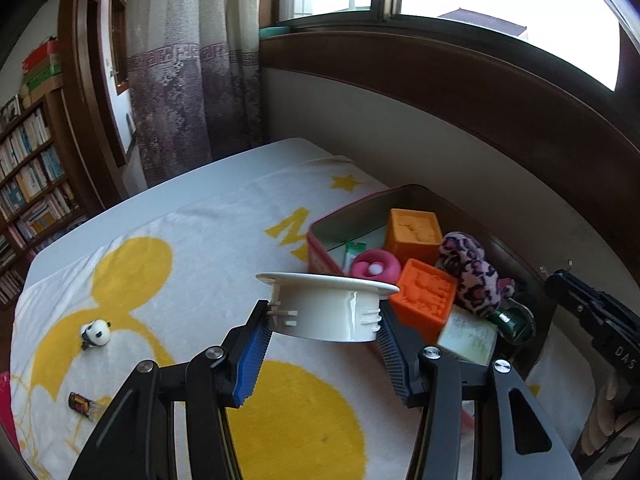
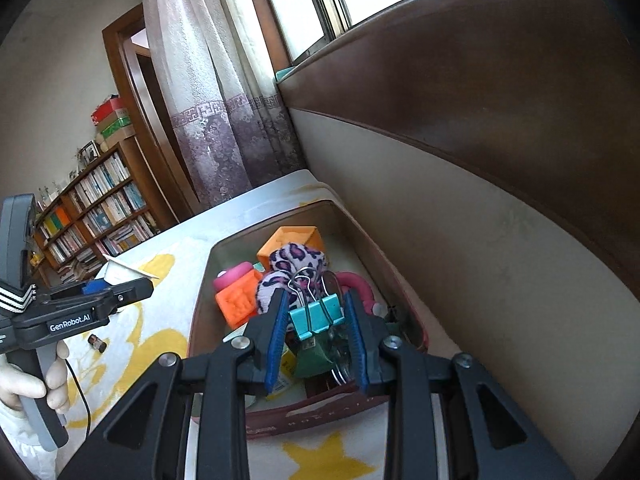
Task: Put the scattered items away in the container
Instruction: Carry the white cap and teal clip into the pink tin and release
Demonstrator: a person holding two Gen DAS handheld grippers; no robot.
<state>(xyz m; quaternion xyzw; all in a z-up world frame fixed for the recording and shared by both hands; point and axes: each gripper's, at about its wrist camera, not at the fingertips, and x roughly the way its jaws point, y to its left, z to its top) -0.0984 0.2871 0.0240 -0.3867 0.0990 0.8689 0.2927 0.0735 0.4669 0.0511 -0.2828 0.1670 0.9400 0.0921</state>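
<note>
My left gripper (image 1: 324, 320) is shut on a white round plastic fitting (image 1: 326, 308) and holds it above the towel, just left of the red tin container (image 1: 320, 252). The tin holds two orange blocks (image 1: 424, 300), a pink ring (image 1: 376, 266), a leopard plush (image 1: 474, 276) and other items. My right gripper (image 2: 318, 320) is open above the tin (image 2: 200, 308); a teal binder clip (image 2: 316, 316) lies between its fingers, untouched, on the pile. A panda figure (image 1: 96, 333) and a small dark wrapped item (image 1: 82, 403) lie on the towel at the left.
A white towel with yellow shapes (image 1: 200, 260) covers the table. The wall and a dark wooden sill run close behind the tin (image 1: 480, 128). A curtain and a bookshelf (image 1: 28, 184) stand beyond the table's far left.
</note>
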